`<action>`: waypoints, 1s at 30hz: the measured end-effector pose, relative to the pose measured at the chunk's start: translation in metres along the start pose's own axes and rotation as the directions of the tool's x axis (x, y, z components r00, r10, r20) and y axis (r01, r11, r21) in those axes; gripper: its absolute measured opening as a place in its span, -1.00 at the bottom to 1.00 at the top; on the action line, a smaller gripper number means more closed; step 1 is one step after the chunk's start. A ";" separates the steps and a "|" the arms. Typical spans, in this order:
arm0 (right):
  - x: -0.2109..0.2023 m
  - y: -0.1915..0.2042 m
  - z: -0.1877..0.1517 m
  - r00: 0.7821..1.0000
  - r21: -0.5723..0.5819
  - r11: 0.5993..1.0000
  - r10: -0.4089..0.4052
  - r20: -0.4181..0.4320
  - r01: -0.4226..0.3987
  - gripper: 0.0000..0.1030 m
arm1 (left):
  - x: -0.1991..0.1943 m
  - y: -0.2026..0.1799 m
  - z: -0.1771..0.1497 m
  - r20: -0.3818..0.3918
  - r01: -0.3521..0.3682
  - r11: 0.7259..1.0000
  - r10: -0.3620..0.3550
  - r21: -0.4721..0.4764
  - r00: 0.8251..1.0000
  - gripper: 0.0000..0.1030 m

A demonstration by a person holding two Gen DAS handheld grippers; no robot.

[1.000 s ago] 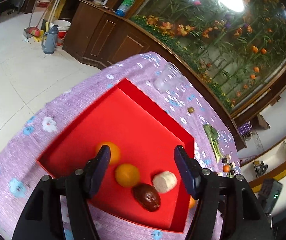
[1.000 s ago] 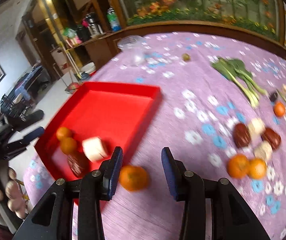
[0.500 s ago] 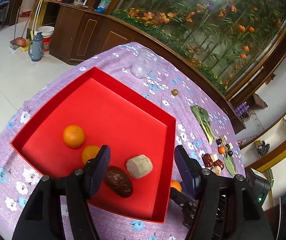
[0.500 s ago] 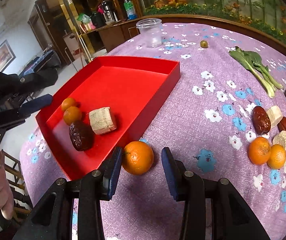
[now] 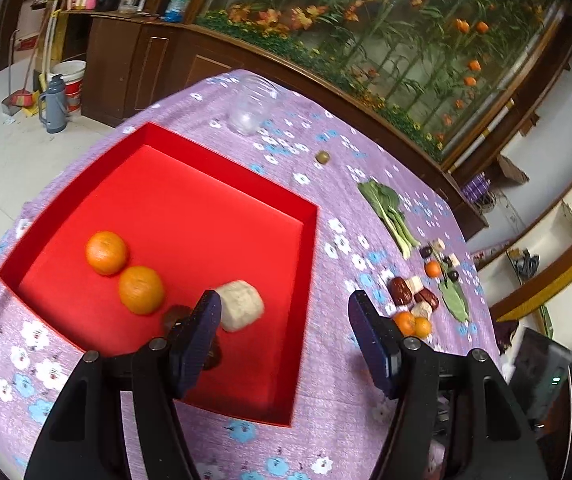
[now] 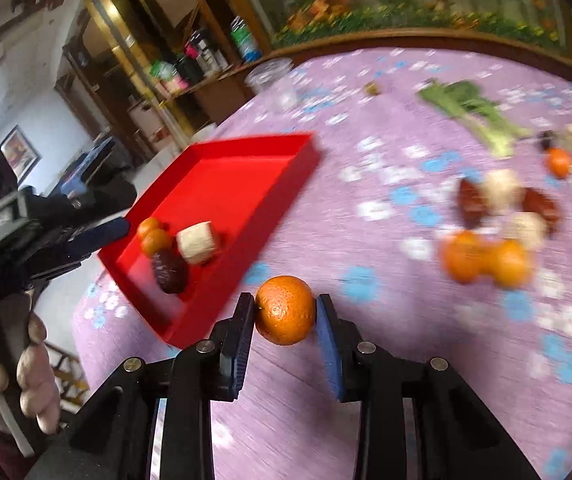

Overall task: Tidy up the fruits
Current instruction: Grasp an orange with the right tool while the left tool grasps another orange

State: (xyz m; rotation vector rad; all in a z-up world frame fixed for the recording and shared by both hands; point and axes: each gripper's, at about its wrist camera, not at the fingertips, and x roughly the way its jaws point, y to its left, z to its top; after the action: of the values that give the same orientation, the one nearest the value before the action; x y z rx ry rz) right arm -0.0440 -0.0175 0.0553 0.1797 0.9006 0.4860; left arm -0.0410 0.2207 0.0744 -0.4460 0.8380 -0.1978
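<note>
My right gripper is closing on an orange, and both blue pads press its sides. It sits just right of the red tray and its near corner. The tray holds two oranges, a beige chunk and a dark date partly hidden behind a finger. My left gripper hangs open over the tray's near right part with nothing between its fingers. The right wrist view shows it by the tray's left edge.
Loose fruit lies on the purple flowered cloth to the right: two oranges, dates and beige chunks. Leafy greens, a small olive-coloured fruit and a clear jar lie farther back. A person's hand grips the left tool.
The right gripper's jaws have closed onto the orange that lay between them. The left gripper has shifted right across the tray, staying open.
</note>
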 end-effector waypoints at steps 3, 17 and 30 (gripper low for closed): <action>-0.030 -0.030 -0.011 0.996 0.043 0.996 -0.081 0.040 0.079 -0.34 | 0.015 -0.018 -0.006 -0.040 0.016 0.999 -0.014 0.041 0.999 0.27; -0.053 -0.112 -0.026 0.980 0.217 0.958 -0.197 0.023 0.188 -0.30 | 0.113 -0.139 -0.046 -0.189 0.067 0.904 0.016 0.423 0.982 0.18; -0.046 -0.119 -0.027 0.980 0.200 0.961 -0.198 0.016 0.191 -0.21 | 0.161 -0.171 -0.046 -0.199 0.085 0.828 0.033 0.555 0.979 -0.07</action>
State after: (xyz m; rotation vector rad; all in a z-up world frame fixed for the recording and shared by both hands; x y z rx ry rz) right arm -0.0499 -0.1449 0.0295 0.2777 0.9204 0.2091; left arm 0.0311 -0.0005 0.0180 0.1252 0.9247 -0.5082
